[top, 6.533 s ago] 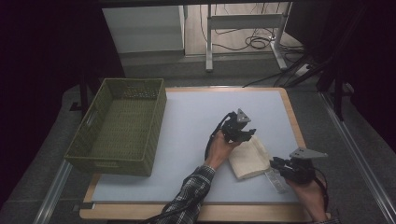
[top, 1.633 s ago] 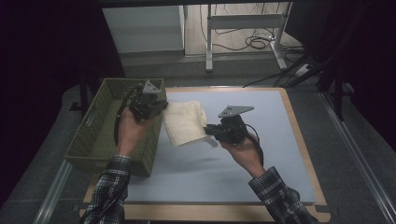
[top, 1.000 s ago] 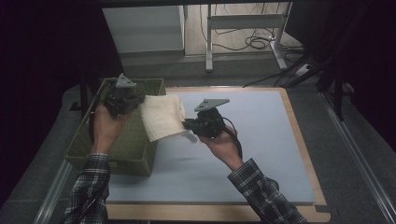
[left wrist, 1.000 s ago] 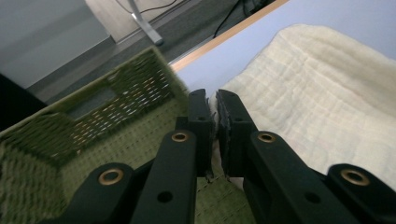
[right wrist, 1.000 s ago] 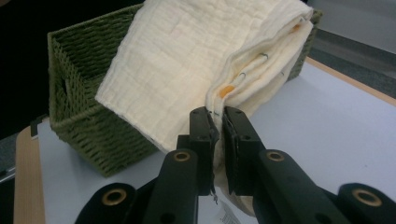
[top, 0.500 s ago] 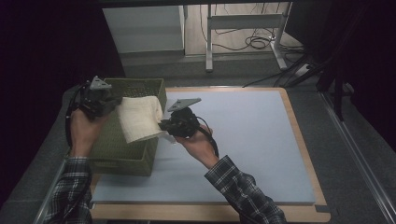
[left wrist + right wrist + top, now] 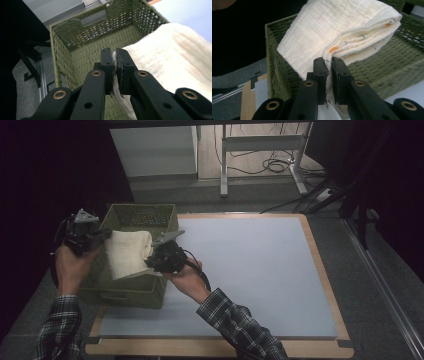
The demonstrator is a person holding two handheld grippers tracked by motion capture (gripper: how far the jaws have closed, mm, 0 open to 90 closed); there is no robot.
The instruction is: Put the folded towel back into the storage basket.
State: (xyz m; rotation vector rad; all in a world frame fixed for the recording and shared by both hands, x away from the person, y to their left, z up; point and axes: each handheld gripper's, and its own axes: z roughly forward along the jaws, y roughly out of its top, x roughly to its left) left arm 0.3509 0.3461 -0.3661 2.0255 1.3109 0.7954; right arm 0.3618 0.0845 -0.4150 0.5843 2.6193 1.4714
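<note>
A folded cream towel [image 7: 128, 253] hangs over the green woven basket [image 7: 131, 290], held up at both ends. My left gripper [image 7: 102, 236] is shut on the towel's left edge, outside the basket's left wall. My right gripper [image 7: 150, 261] is shut on the towel's right edge, above the basket's right wall. In the left gripper view the jaws [image 7: 115, 67] pinch the towel [image 7: 172, 65] above the basket's floor [image 7: 87, 57]. In the right gripper view the jaws [image 7: 329, 72] clamp the layered folded edge of the towel [image 7: 332, 27], with the basket wall [image 7: 274, 72] below it.
The basket stands at the left end of a pale blue mat [image 7: 250, 270] on a wood-edged table [image 7: 320, 270]. Behind the table are a white panel [image 7: 155, 150], a metal stand [image 7: 260, 145] and floor cables [image 7: 275, 165]. A dark rail [image 7: 385, 285] runs along the right.
Both grippers have carried the towel leftward from the mat until it hangs over the basket. The towel stays gripped at both ends.
</note>
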